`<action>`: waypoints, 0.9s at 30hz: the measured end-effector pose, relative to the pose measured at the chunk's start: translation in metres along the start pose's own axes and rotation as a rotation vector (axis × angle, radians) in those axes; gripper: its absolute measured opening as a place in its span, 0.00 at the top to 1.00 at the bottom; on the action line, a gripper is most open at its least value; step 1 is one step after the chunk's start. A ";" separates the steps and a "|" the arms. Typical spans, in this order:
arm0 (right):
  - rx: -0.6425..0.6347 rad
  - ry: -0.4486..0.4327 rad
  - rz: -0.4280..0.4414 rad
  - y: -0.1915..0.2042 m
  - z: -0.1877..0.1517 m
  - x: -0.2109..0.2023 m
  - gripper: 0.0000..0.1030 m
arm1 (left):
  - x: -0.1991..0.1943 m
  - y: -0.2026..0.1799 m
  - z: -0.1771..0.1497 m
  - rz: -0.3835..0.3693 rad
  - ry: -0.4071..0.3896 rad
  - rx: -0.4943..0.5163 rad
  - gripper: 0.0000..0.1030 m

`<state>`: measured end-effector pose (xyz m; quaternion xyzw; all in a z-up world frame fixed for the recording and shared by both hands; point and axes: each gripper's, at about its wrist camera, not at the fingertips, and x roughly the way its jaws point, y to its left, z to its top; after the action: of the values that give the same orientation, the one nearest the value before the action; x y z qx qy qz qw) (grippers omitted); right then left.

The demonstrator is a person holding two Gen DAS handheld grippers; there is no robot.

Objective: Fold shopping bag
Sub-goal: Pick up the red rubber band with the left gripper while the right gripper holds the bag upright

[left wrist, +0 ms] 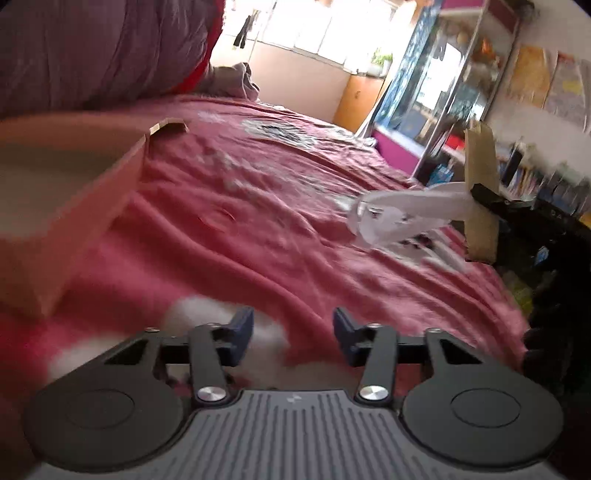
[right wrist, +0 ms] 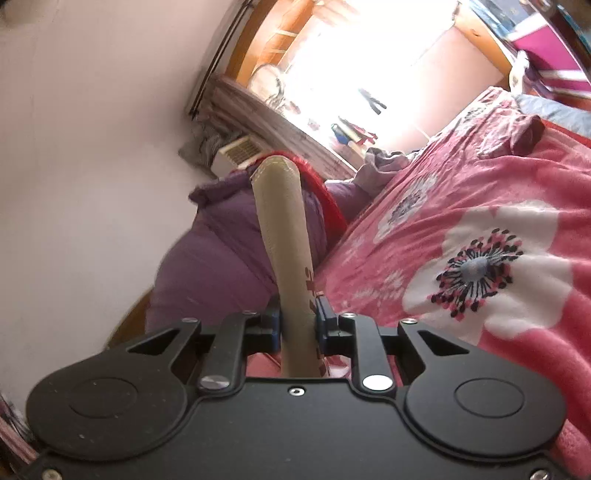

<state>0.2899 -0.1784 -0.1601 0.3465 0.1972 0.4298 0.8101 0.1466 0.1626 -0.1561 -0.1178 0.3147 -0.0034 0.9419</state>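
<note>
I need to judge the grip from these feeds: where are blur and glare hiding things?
Left wrist view: motion blur smears the cardboard box and bedspread; the window is overexposed. Right wrist view: the window is blown out white, but the folded bag in the right gripper stays fairly sharp. Both views bend at the edges.

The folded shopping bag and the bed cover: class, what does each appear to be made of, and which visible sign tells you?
Shopping bag: probably matte tan kraft paper, keeping stiff flat creases in the right gripper.
Bed cover: seemingly soft woven or fleecy fabric, rumpled, with a printed flower pattern.
</note>
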 end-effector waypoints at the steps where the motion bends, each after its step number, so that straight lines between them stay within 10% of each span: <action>1: -0.007 0.000 0.005 -0.002 0.000 0.003 0.81 | 0.003 -0.002 0.009 0.021 0.010 0.039 0.62; 11: -0.307 0.003 0.051 0.012 0.022 0.023 0.81 | 0.080 -0.007 0.081 0.149 0.161 0.309 0.80; 27: -0.284 0.037 0.087 -0.010 0.031 0.047 0.81 | 0.151 0.031 0.094 0.157 0.394 0.262 0.81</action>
<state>0.3408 -0.1552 -0.1471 0.2285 0.1342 0.4945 0.8278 0.3210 0.2016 -0.1800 0.0330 0.4972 0.0063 0.8670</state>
